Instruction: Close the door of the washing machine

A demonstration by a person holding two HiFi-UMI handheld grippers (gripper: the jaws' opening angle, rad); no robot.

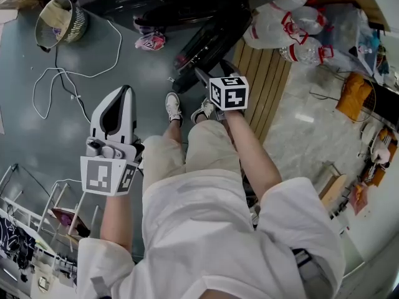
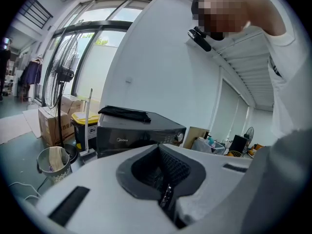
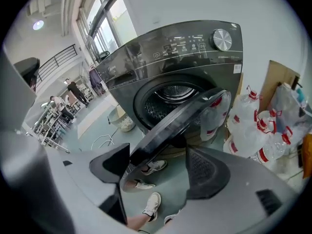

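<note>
- My right gripper (image 3: 158, 160) has its jaws spread wide and holds nothing. I have brought it up to the free edge of the door (image 3: 180, 123), whose dark rim shows in the gap by the left-hand jaw. I cannot tell whether it touches.
- The door stands swung well out from the front of the washing machine (image 3: 195, 57), leaving the drum (image 3: 171, 92) exposed. Closing has not begun, I judge.
- An open gripper suits this, since a push on the rim toward the drum should do it.
- My left gripper (image 2: 163, 179) has its jaws pressed together on nothing. I keep it off to the side, aimed at the machine's top, so it stays out of the door's swing.
- The water bottles (image 3: 246, 130) beside the machine sit near the hinge side, out of the way.
</note>
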